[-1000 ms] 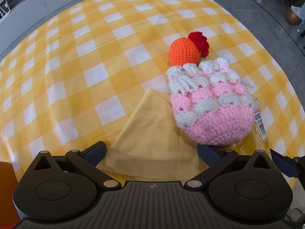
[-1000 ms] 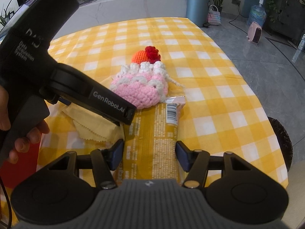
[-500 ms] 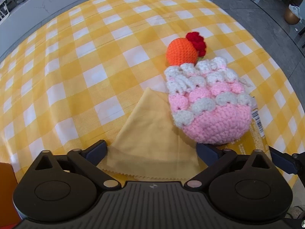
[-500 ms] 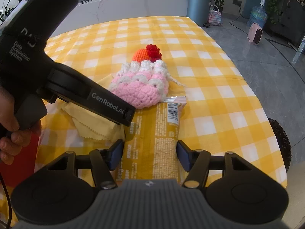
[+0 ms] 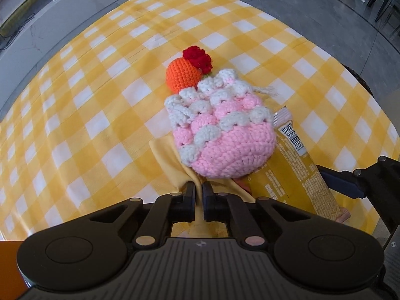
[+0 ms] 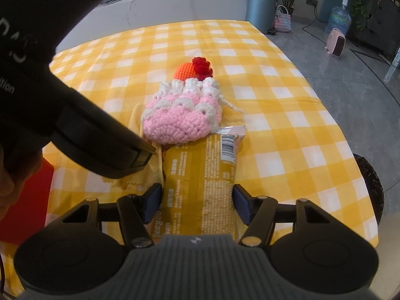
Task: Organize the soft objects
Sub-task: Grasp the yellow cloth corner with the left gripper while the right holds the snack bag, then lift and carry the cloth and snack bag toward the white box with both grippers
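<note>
My left gripper (image 5: 199, 187) is shut on a bunched fold of the yellow cloth (image 5: 167, 160), right in front of the pink and white crochet pouch (image 5: 225, 145). The pouch rests partly on the cloth, with an orange crochet ball (image 5: 183, 75) and a red crochet flower (image 5: 197, 58) at its far end. In the right wrist view, my right gripper (image 6: 197, 197) stands open astride the near end of a yellow snack packet (image 6: 200, 175). Its pads sit close against the packet's sides. The packet's far end reaches under the pouch (image 6: 180, 120).
A yellow and white checked tablecloth (image 6: 275, 115) covers the table. A red box (image 6: 32, 192) lies at the near left edge. The left gripper's body (image 6: 100, 137) and a hand fill the left of the right wrist view. A grey bin (image 6: 261, 7) stands beyond the table.
My left gripper has gone from wide open to shut, pinching the cloth into a fold, and has shifted closer to the pouch. The right gripper has stayed over the packet.
</note>
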